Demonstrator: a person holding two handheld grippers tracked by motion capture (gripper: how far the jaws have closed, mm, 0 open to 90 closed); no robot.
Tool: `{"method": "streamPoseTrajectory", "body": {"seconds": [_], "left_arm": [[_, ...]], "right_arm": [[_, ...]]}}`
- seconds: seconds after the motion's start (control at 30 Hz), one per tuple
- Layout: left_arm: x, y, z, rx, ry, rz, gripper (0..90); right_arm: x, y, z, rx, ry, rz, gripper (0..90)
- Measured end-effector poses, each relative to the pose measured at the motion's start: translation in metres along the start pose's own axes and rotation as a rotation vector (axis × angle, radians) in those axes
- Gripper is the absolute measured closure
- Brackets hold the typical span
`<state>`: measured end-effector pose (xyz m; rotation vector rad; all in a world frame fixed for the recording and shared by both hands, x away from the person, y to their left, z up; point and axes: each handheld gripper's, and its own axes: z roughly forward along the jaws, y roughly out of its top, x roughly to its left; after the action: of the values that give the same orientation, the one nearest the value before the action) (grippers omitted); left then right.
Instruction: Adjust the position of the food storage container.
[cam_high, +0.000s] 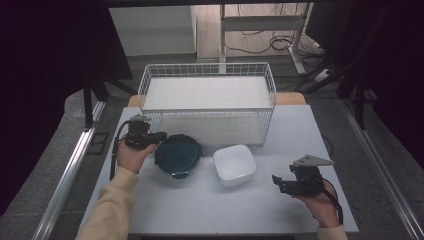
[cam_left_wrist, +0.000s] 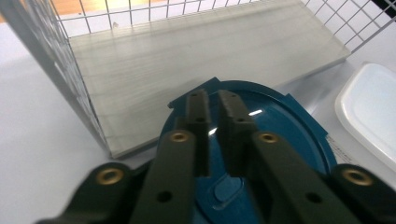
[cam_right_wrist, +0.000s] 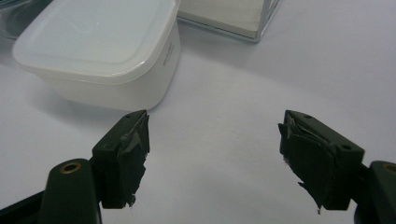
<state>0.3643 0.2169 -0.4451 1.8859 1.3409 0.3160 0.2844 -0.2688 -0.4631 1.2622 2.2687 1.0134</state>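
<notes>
Left gripper sits at the left rim of the round teal container, jaws drawn nearly together with only a thin slit between them. In the left gripper view the jaws hang just over the teal lid, pointing toward its far tab. Whether they pinch the rim or just hover over it can't be told; nothing visibly sits in the slit.

Teal container: on the table, lid on, contents hidden. It lies directly ahead of and under the left gripper, just in front of the wire basket. Round, so no long axis; the latch tabs are the only grip features. Left hand is clearly nearer.

White square container: just right of the teal one, close but apart, lid on, contents hidden.

Wire basket: behind both containers, holds a pale flat board or liner, nothing else inside.

Right gripper: near the right front of the table, jaws spread wide, holding nothing. In the right gripper view the white container lies ahead and to the left, apart from the jaws.

Judgement: the next move hinges on the left jaws getting a real bite on the teal rim or tab.
</notes>
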Motion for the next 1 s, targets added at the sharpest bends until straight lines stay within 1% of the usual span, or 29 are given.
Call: {"method": "streamPoseTrajectory", "body": {"seconds": [0.03, 0.13, 0.2, 0.23, 0.27, 0.3, 0.47, 0.53, 0.6, 0.63, 0.73, 0.8, 0.83, 0.87, 0.9, 0.93, 0.97, 1.0], "left_arm": [[0.002, 0.0, 0.004, 0.007, 0.015, 0.004, 88.8], [0.006, 0.0, 0.009, 0.016, 0.025, 0.004, 90.0], [0.01, 0.0, 0.015, 0.009, 0.046, 0.004, 90.0], [0.01, 0.0, 0.015, 0.009, 0.046, 0.004, 90.0], [0.01, 0.0, 0.017, 0.001, 0.06, 0.006, 90.0], [0.009, 0.001, 0.02, -0.002, 0.083, 0.024, 90.0], [0.01, 0.0, 0.026, -0.001, 0.092, 0.031, 90.0], [0.011, 0.001, 0.03, 0.004, 0.098, 0.047, 90.0], [0.012, 0.001, 0.031, 0.0, 0.098, 0.047, 90.0], [0.011, 0.0, 0.033, -0.003, 0.101, 0.056, 90.0], [0.01, 0.0, 0.036, 0.0, 0.094, 0.062, 90.0], [0.01, 0.0, 0.039, -0.006, 0.095, 0.064, 90.0], [0.009, 0.0, 0.04, -0.016, 0.099, 0.062, 90.0], [0.009, 0.0, 0.04, -0.024, 0.103, 0.069, 90.0], [0.008, 0.0, 0.041, -0.033, 0.103, 0.063, 90.0], [0.008, 0.0, 0.041, -0.033, 0.103, 0.063, 90.0], [0.007, 0.0, 0.042, -0.03, 0.106, 0.078, 90.0], [0.007, 0.0, 0.042, -0.03, 0.106, 0.078, 90.0]], "right_arm": [[-0.001, 0.0, 0.0, 0.0, -0.002, 0.002, 24.3], [-0.002, -0.001, 0.0, -0.001, -0.002, 0.003, 24.3], [-0.002, -0.001, 0.0, 0.001, -0.003, 0.003, 24.3], [-0.002, -0.001, 0.0, 0.001, -0.003, 0.003, 24.3], [-0.002, -0.001, 0.0, 0.0, -0.003, 0.003, 24.3], [-0.002, -0.001, 0.001, 0.002, -0.003, 0.002, 24.3], [-0.001, -0.002, 0.002, 0.006, -0.002, -0.001, 24.3], [-0.001, -0.002, 0.003, 0.012, 0.0, -0.004, 24.3], [-0.001, -0.003, 0.004, 0.013, -0.001, -0.004, 24.3], [-0.001, -0.003, 0.004, 0.016, -0.001, -0.006, 24.3], [-0.001, -0.003, 0.005, 0.017, -0.002, -0.007, 24.3], [-0.001, -0.003, 0.005, 0.018, -0.003, -0.009, 24.3], [-0.001, -0.003, 0.005, 0.019, -0.004, -0.01, 24.2], [-0.001, -0.003, 0.005, 0.018, -0.005, -0.011, 24.3], [0.0, -0.003, 0.005, 0.018, -0.006, -0.012, 24.2], [0.0, -0.003, 0.005, 0.018, -0.006, -0.012, 24.2], [0.0, -0.003, 0.005, 0.016, -0.006, -0.013, 24.3], [0.0, -0.003, 0.005, 0.016, -0.006, -0.013, 24.3]]}}
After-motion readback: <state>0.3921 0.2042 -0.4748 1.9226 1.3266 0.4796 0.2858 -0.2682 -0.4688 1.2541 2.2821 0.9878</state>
